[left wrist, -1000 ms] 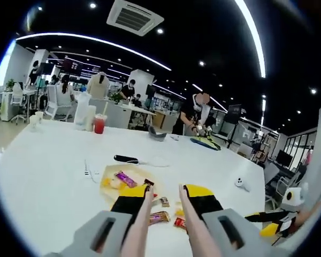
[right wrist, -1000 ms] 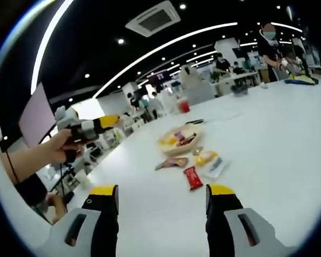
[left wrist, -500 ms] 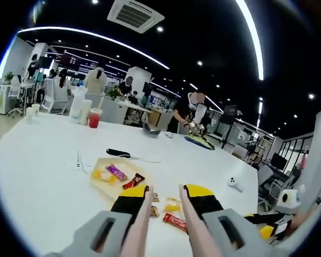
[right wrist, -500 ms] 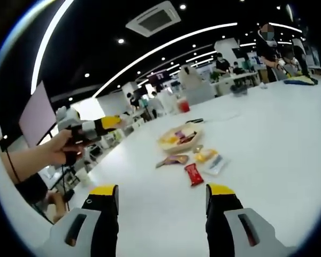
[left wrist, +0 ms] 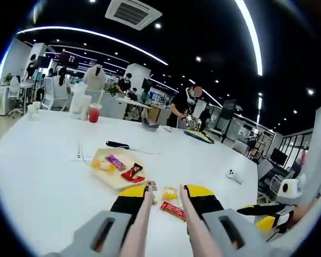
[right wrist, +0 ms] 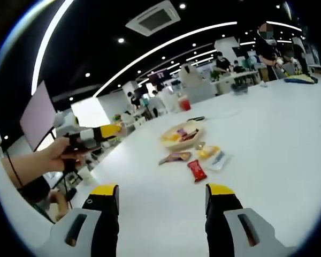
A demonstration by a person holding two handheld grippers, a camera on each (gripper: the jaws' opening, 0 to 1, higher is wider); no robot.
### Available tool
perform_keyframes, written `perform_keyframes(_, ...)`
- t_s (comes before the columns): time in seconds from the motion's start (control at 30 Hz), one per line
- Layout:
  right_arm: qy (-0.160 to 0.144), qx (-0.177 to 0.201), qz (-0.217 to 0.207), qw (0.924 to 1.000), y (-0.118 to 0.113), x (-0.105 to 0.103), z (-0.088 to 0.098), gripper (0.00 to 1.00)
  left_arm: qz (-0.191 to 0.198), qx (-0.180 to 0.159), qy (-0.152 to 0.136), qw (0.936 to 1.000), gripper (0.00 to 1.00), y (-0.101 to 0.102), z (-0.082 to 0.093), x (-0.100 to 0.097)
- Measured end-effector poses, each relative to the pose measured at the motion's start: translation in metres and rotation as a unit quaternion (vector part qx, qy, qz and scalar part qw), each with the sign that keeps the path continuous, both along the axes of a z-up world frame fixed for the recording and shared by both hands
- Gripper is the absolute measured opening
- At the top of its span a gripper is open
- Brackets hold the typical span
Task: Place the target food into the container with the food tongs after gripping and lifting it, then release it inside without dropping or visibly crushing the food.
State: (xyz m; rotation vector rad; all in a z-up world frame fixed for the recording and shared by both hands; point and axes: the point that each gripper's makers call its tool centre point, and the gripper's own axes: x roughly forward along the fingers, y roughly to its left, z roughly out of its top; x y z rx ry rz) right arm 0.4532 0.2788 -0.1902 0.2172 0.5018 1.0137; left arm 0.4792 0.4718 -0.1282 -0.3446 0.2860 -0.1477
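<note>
Left tool [left wrist: 165, 195]: my jaws are clamped on the food tongs [left wrist: 150, 219], whose 2 pale arms run forward between them.
Right tool [right wrist: 161, 206]: jaws spread wide, nothing between them, above bare white counter [right wrist: 267, 160].
Ahead of the tongs: red snack packet [left wrist: 173, 210], yellow snack [left wrist: 170, 193], small brown packet [left wrist: 152, 186], all lying on the counter.
Beyond them: yellow tray [left wrist: 113, 172] holding several wrapped snacks.
Further: black-handled knife [left wrist: 119, 145], red drink cup [left wrist: 93, 113].
</note>
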Motion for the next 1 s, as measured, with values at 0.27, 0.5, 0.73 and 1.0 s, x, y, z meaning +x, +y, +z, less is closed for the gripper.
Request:
perform_keyframes(0.27,0.013,0.015,-0.005,0.9998,0.004,-0.001,0.006,0.66,-0.019,0.029,0.008,0.9994,0.25,-0.004,-0.011,-0.003)
perform_keyframes(0.5,0.012,-0.005,0.012,0.9998,0.009,-0.003,0.004,0.65,-0.032,0.045,0.018,0.9983,0.25,-0.007,-0.023,-0.001)
perform_keyframes(0.73,0.023,-0.011,0.009,0.9996,0.007,-0.005,-0.004,0.65,-0.043,0.046,0.035,0.9974,0.25,-0.008,-0.044,-0.011)
perform_keyframes(1.0,0.009,-0.015,0.0,0.9999,0.01,0.004,0.001,0.7,-0.032,0.039,0.038,0.998,0.25,-0.005,-0.04,-0.009)
